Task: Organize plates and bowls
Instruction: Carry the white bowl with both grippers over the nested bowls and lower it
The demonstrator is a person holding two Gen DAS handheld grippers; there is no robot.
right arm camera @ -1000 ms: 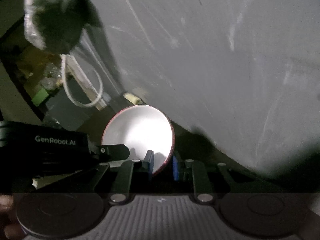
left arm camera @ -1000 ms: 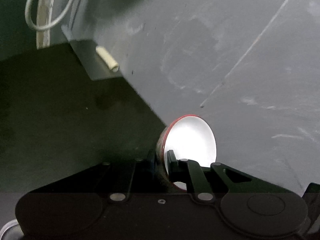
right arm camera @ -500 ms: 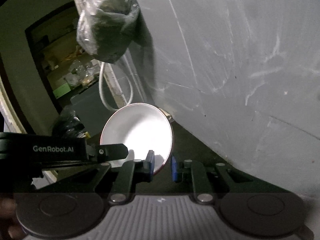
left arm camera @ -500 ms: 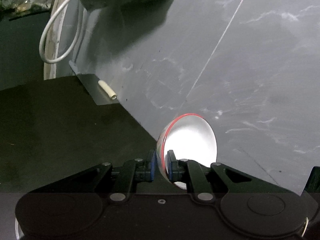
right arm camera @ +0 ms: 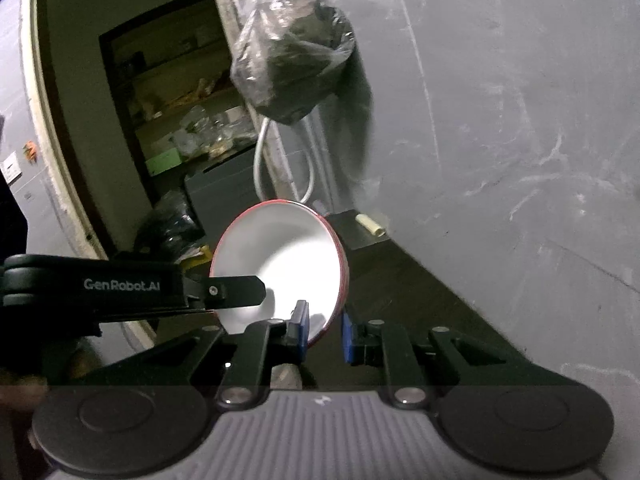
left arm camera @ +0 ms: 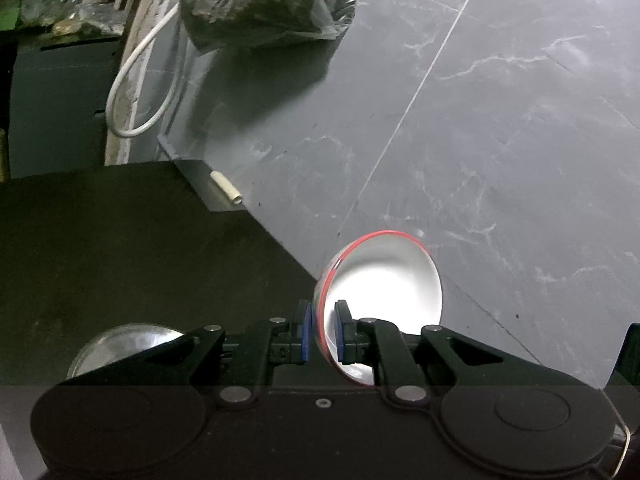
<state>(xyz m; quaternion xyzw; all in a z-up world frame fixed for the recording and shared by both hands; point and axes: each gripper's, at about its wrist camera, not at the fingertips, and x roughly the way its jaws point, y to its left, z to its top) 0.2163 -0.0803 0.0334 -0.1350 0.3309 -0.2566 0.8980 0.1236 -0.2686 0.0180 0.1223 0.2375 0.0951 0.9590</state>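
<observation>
Both grippers pinch bowls by the rim. Left gripper (left arm camera: 322, 330): jaws clamped on a white, red-rimmed round bowl (left arm camera: 384, 280), tilted on edge, held up off the dark desk (left arm camera: 120, 248). Right gripper (right arm camera: 324, 330): jaws clamped on a second white bowl w/ red rim (right arm camera: 280, 264), also on edge, approx 11 o'clock from the jaws. Clear plastic bag of dark stuff (right arm camera: 292, 60) hangs at 12 o'clock; white looped cable (left arm camera: 136, 80) below it. Shiny round metal dish (left arm camera: 120, 344) sits at 9 o'clock of the left jaws.
</observation>
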